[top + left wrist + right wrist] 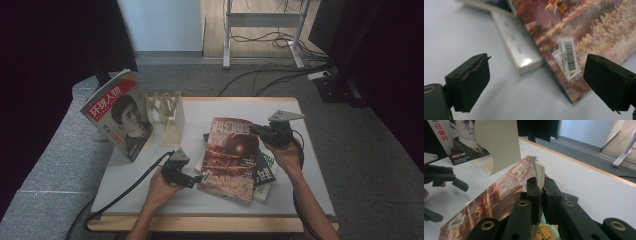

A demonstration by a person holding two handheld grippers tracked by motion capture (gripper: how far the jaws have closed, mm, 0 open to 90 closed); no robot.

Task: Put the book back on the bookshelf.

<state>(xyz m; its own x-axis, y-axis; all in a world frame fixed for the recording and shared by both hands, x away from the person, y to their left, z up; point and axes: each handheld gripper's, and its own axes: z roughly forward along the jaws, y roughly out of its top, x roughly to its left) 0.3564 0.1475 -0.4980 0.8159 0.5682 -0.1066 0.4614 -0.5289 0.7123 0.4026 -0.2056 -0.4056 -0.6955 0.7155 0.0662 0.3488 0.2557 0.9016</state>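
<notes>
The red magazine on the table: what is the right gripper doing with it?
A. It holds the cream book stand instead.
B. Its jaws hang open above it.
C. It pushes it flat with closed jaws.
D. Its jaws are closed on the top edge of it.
D: in the right gripper view the right gripper has its jaws pressed together on the top edge of the red magazine.

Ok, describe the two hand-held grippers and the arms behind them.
Both the left hand-held gripper and the right hand-held gripper are black, each topped with a grey three-cornered plate and trailing a black cable. Their jaws end in blocky black pads, and brass-coloured rivets mark the linkages. The forearms are bare, with no sleeves visible.
</notes>
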